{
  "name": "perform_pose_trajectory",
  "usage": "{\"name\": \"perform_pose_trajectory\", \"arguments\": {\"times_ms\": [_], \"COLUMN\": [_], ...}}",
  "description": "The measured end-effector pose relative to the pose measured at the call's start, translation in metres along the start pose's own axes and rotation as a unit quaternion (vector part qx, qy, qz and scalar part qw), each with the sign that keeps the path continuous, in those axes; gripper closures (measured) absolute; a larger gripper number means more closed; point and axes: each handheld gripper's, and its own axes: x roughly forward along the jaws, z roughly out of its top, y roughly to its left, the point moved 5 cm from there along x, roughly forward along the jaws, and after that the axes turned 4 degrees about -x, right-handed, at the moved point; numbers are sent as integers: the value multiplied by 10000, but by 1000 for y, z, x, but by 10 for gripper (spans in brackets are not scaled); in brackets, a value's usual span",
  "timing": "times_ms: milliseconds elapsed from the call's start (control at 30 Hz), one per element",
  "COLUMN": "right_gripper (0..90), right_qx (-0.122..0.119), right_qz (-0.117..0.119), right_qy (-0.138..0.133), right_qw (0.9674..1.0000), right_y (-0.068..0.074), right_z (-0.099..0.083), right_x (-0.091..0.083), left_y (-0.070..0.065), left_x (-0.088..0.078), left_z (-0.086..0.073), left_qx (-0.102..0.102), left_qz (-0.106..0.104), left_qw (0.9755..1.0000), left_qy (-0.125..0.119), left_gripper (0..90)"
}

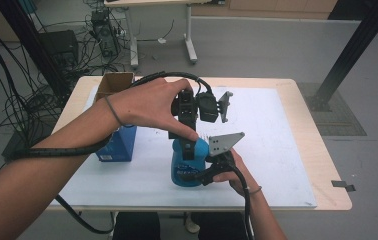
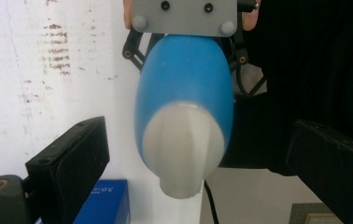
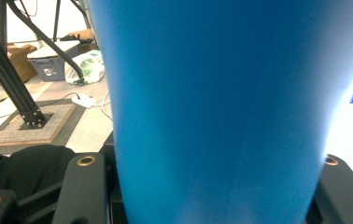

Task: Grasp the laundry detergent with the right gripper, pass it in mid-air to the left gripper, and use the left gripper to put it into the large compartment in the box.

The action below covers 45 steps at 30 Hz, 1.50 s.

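Observation:
A blue bottle (image 1: 187, 167) with a white cap (image 2: 184, 149) stands near the front middle of the white mat (image 1: 267, 150). My right gripper (image 1: 197, 174) is shut on the bottle's body from the near right side. In the right gripper view the blue wall (image 3: 212, 93) sits tight between the two black jaws of the right gripper (image 3: 212, 186). My left gripper (image 1: 189, 145) points down over the bottle's top. In the left gripper view the left gripper (image 2: 198, 135) stands open, its jaws wide on either side of the cap and apart from it.
A blue carton (image 1: 119, 145) stands on the mat at the left, with an open cardboard box (image 1: 114, 82) behind it. The wooden table edge (image 1: 327, 150) runs around the mat. Cables and a black frame post (image 1: 352, 45) are on the floor beyond.

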Motion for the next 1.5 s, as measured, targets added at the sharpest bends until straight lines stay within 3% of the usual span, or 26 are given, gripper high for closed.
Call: {"name": "perform_pose_trajectory", "arguments": {"times_ms": [1500], "right_gripper": [424], "right_qx": [-66], "right_qz": [4], "right_qy": [64], "right_qw": [10000], "right_y": [2], "right_z": [5], "right_x": [-2], "left_y": [4], "left_x": [2], "left_z": [-4], "left_qx": [-79], "left_qz": [-3], "left_qw": [9999], "left_qy": [-101], "left_gripper": [55]}}
